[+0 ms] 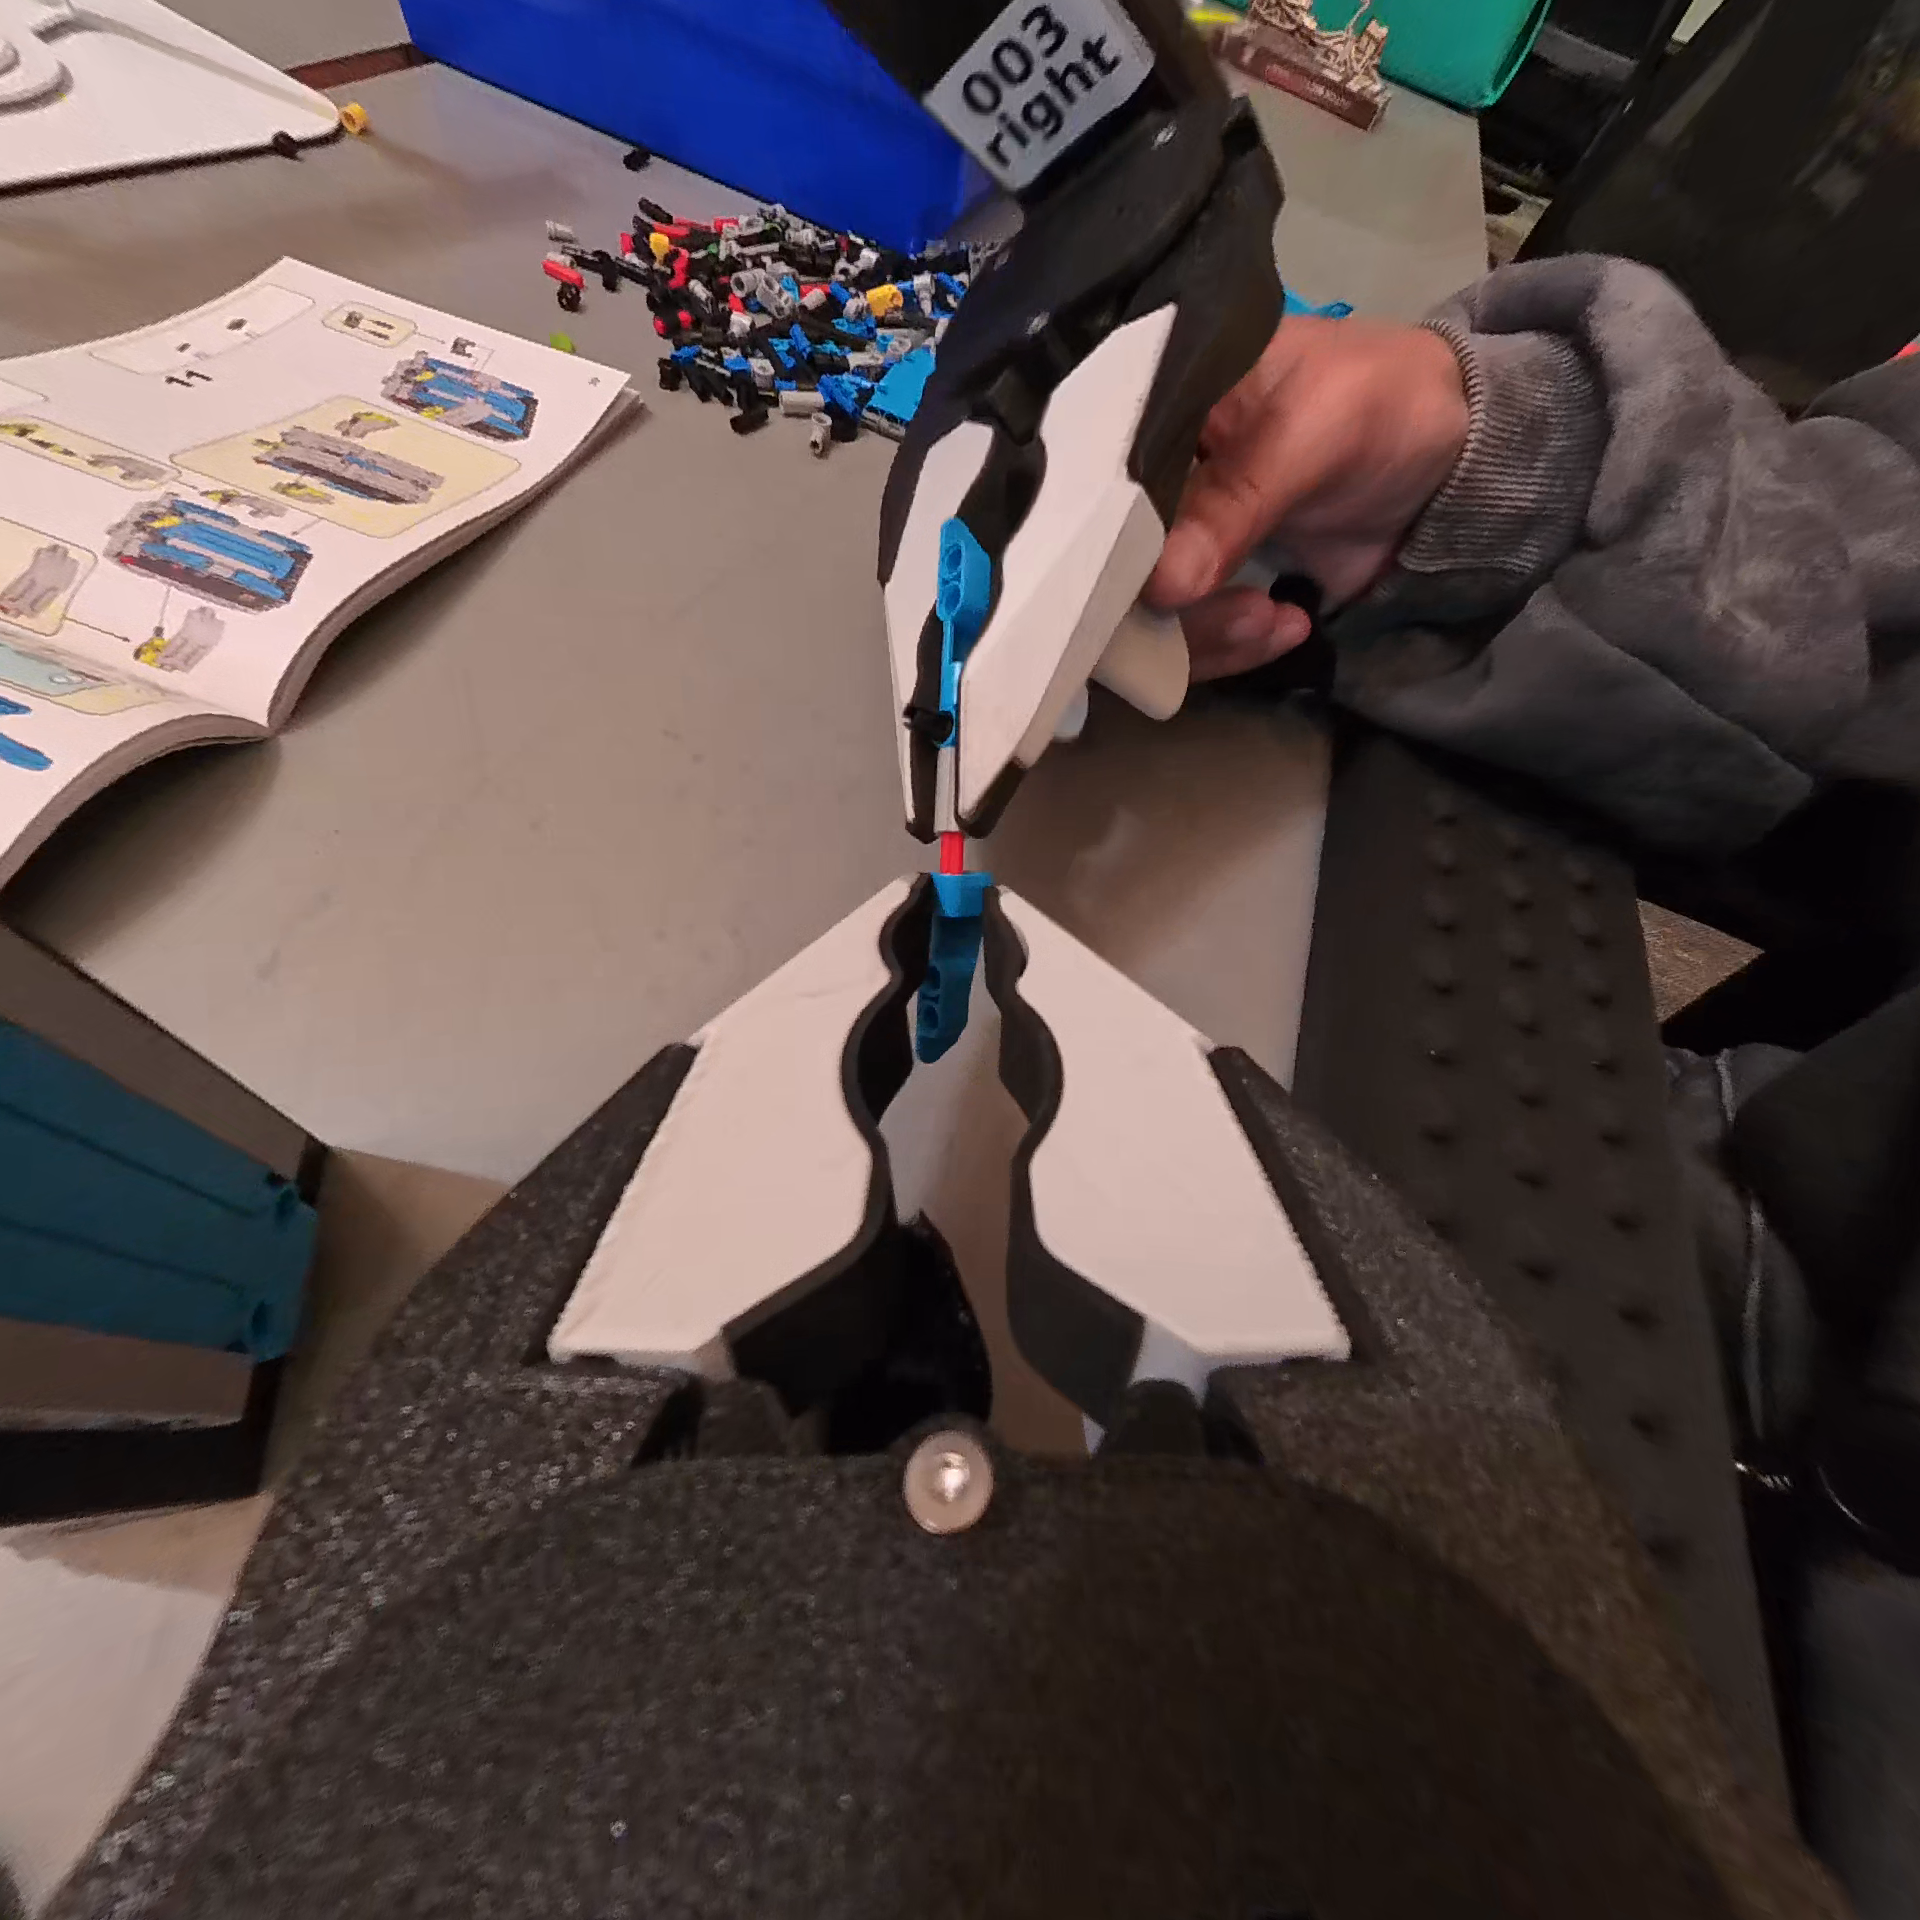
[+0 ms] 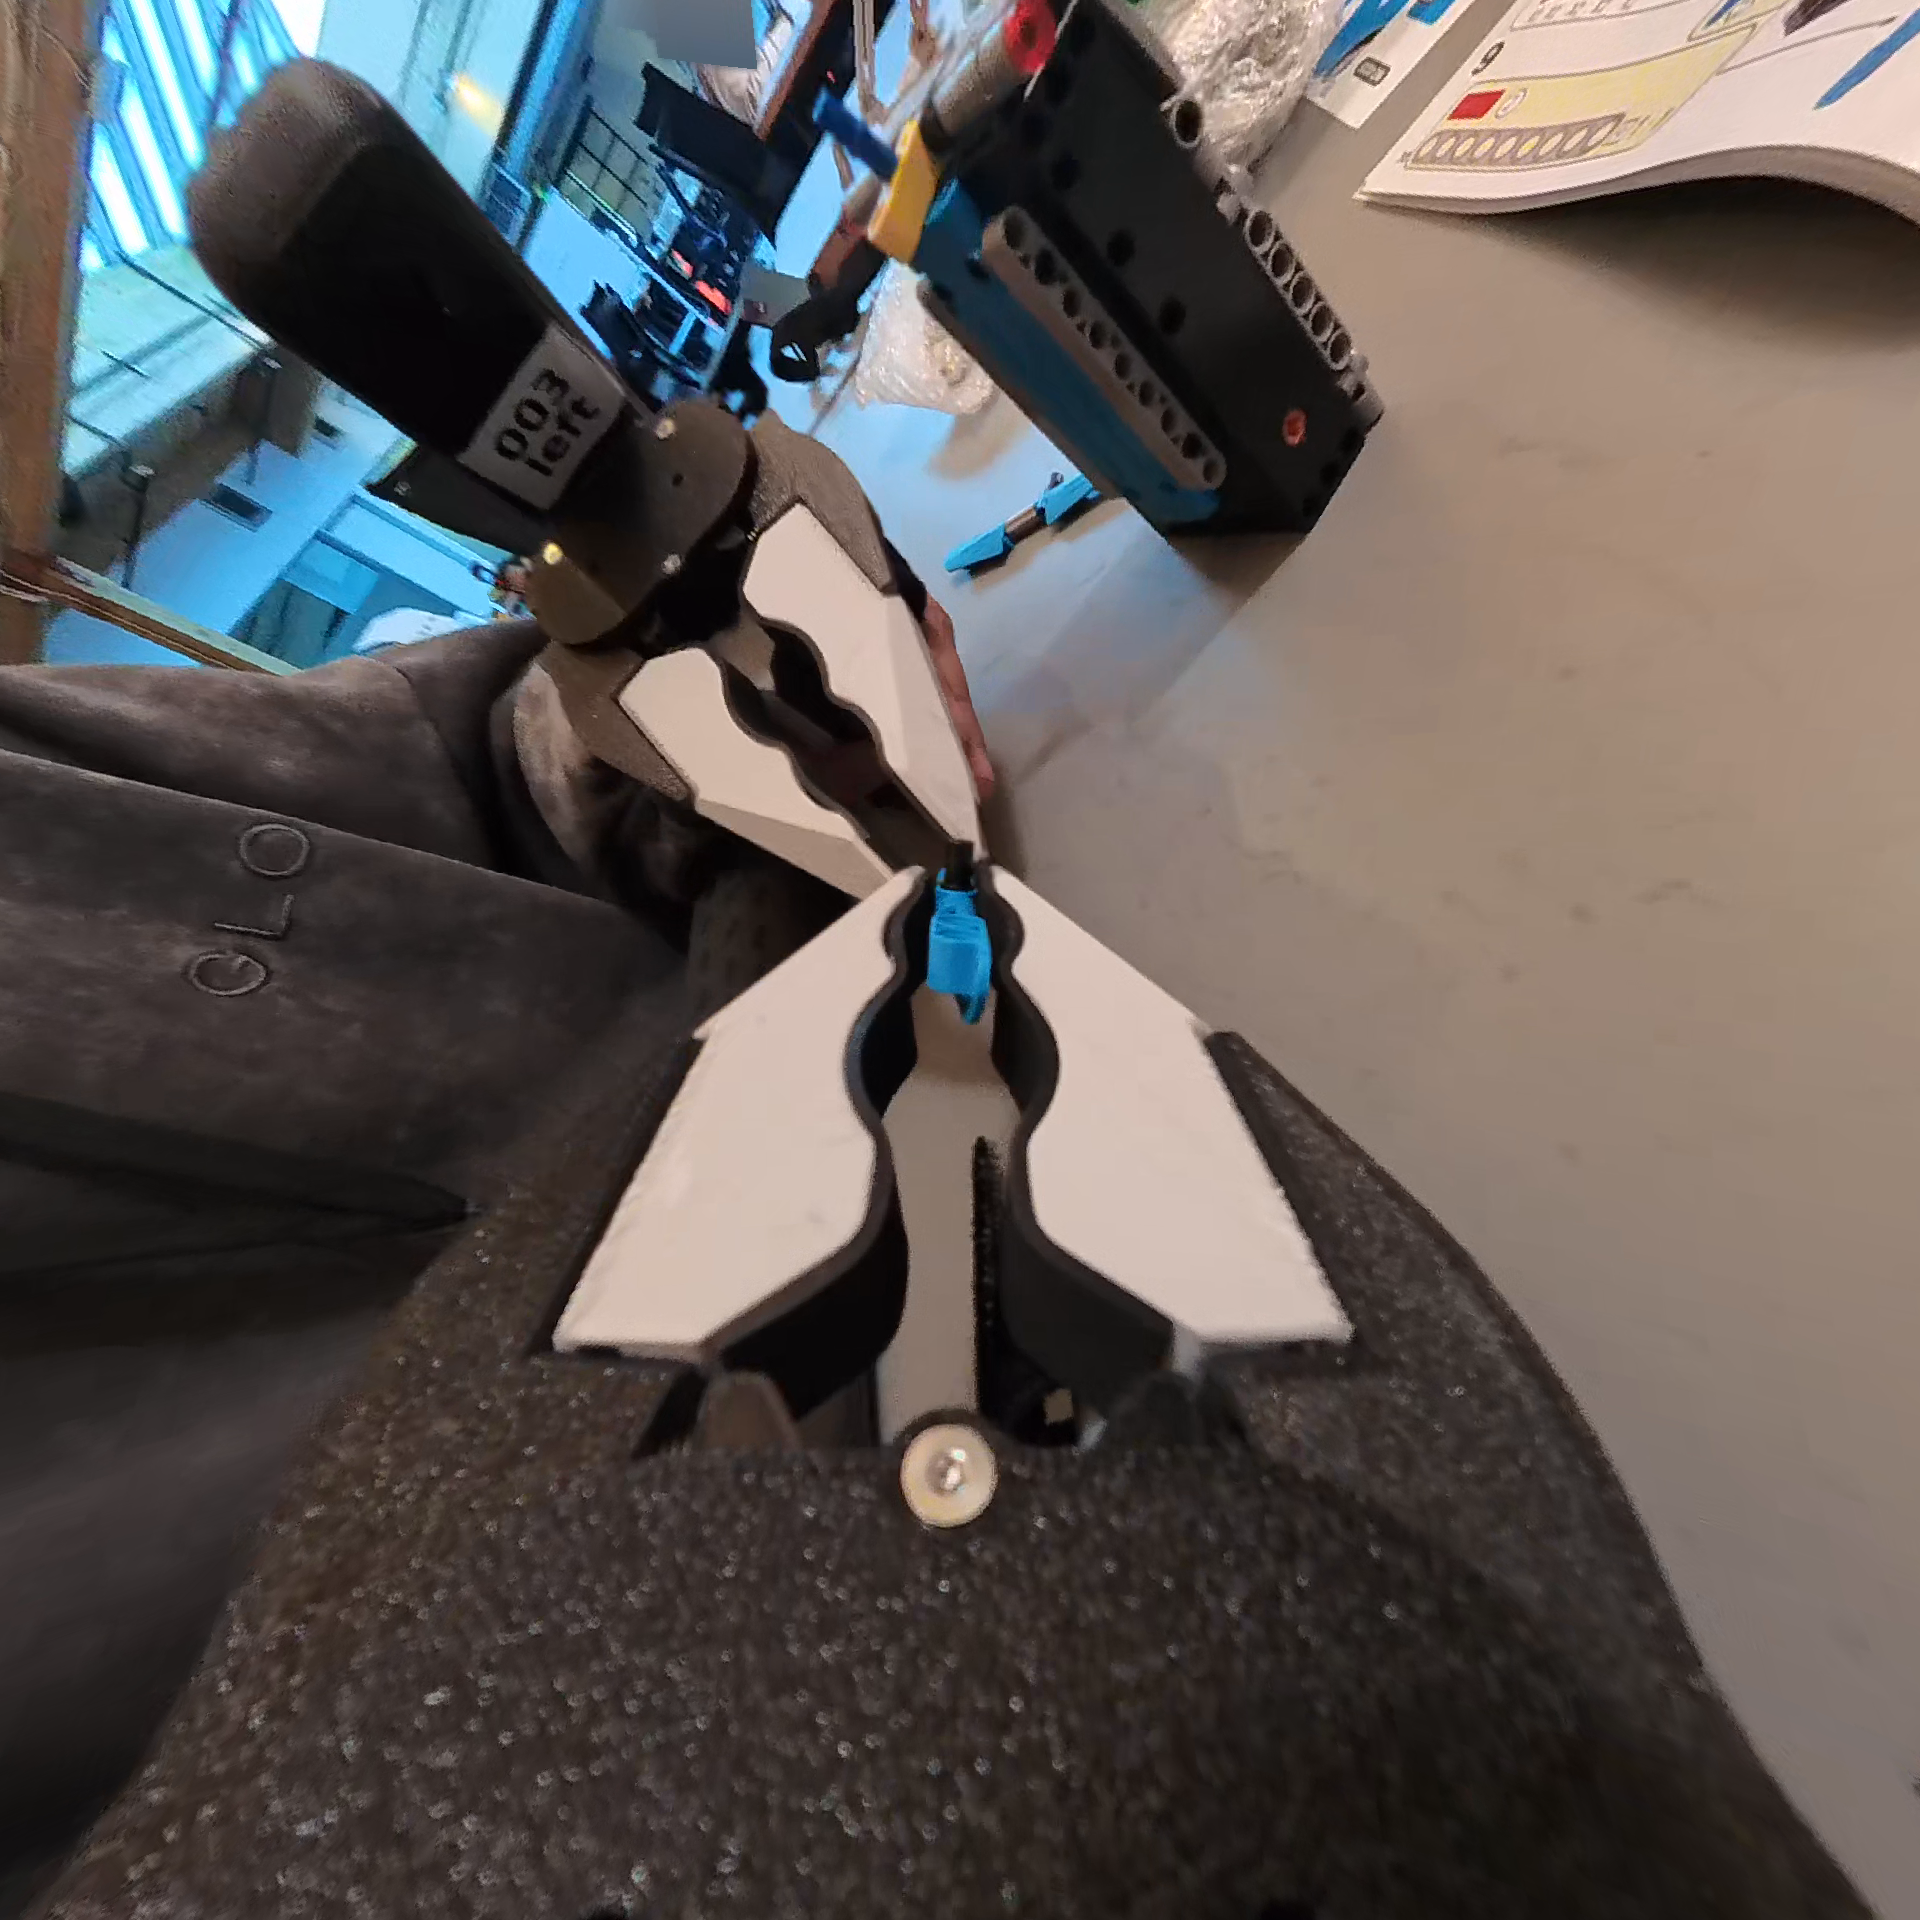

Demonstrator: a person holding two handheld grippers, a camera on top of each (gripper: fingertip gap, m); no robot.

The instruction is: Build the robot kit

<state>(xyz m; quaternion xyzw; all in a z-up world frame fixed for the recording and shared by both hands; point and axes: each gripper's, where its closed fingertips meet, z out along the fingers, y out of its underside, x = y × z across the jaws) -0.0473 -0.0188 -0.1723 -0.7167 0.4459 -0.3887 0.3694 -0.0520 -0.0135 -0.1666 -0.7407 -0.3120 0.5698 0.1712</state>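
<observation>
Left claw point(image 1: 954, 883): fingers pressed together at the tips, pinching a small bright-blue plastic building piece with round holes point(image 1: 948, 977). The piece sits just inside the tips; its holed end hangs back into the gap between the fingers.

Right claw point(image 1: 948, 821): comes down from above, tips meeting the left claw's nearly nose to nose. It pinches a longer stick-like assembly: blue holed plastic beam on top with a pale grey sleeve below point(image 1: 954, 665). A short red plastic axle stub point(image 1: 952, 856) bridges the small gap between the two claws and appears to enter the left claw's blue piece. From the right wrist view the same pinch shows as a blue lump point(image 2: 958, 951) held at the right claw's tips point(image 2: 956, 883), with the left claw point(image 2: 961, 847) touching from beyond.

All this is held in the air above the grey desk point(image 1: 582, 831), near its front edge.

Handling, as a judgement: parts are light, rigid, smooth moulded plastic, so likely to twist or slide under a tip-only pinch. Grip on the flat sides of the beams, close to the joint, and keep both lined up along the axle.

Around: an open illustrated instruction booklet point(image 1: 260, 488), a heap of small mixed-colour plastic parts point(image 1: 790, 312), a blue bin point(image 1: 675, 94), and a black, grey and blue partly built block model point(image 2: 1143, 332).
</observation>
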